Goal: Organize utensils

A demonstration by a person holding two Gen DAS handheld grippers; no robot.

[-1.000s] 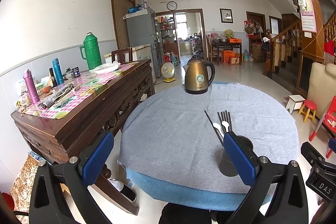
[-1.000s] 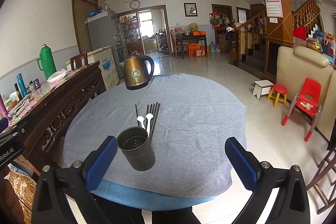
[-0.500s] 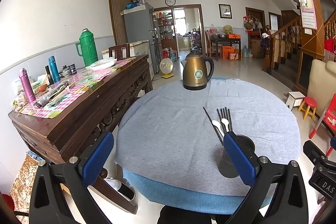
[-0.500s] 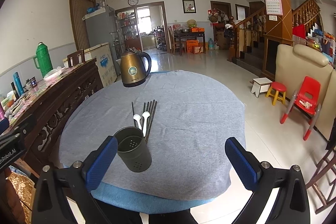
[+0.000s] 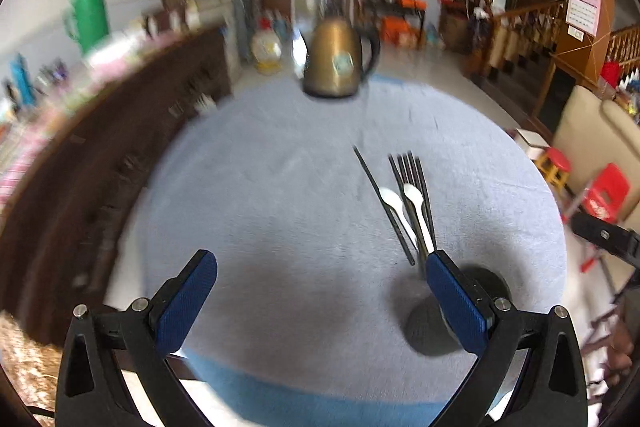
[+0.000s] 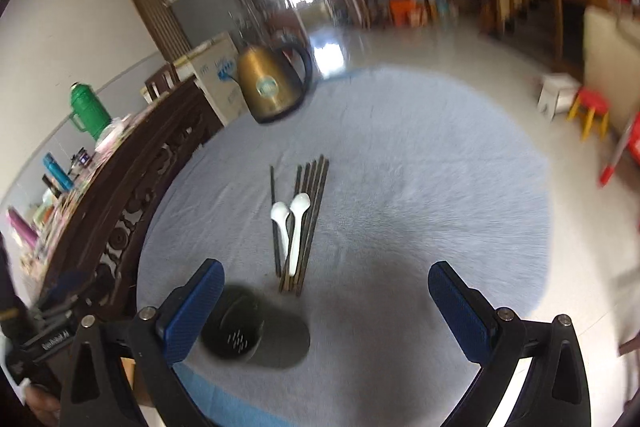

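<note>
Two white spoons (image 6: pixel 294 227) lie on a bundle of dark chopsticks (image 6: pixel 310 223) on the grey-clothed round table (image 6: pixel 420 195). One loose chopstick (image 5: pixel 380 199) lies just left of the bundle. A dark perforated utensil holder (image 6: pixel 236 329) stands near the table's front edge, beside my right gripper's left finger. In the left wrist view the holder (image 5: pixel 432 323) is partly hidden behind the right finger. My left gripper (image 5: pixel 320 299) and right gripper (image 6: pixel 326 307) are both open and hold nothing, hovering over the near part of the table. Both views are blurred.
A bronze kettle (image 5: pixel 340 61) stands at the table's far side. A dark wooden sideboard (image 6: pixel 120 179) with a green thermos (image 6: pixel 90 111) and bottles runs along the left. Small stools (image 6: pixel 592 107) and a red chair (image 5: pixel 608 191) stand on the floor at right.
Both grippers have moved forward and tilted down toward the table, so the utensils and holder look closer. Both stay open. The utensils have not moved.
</note>
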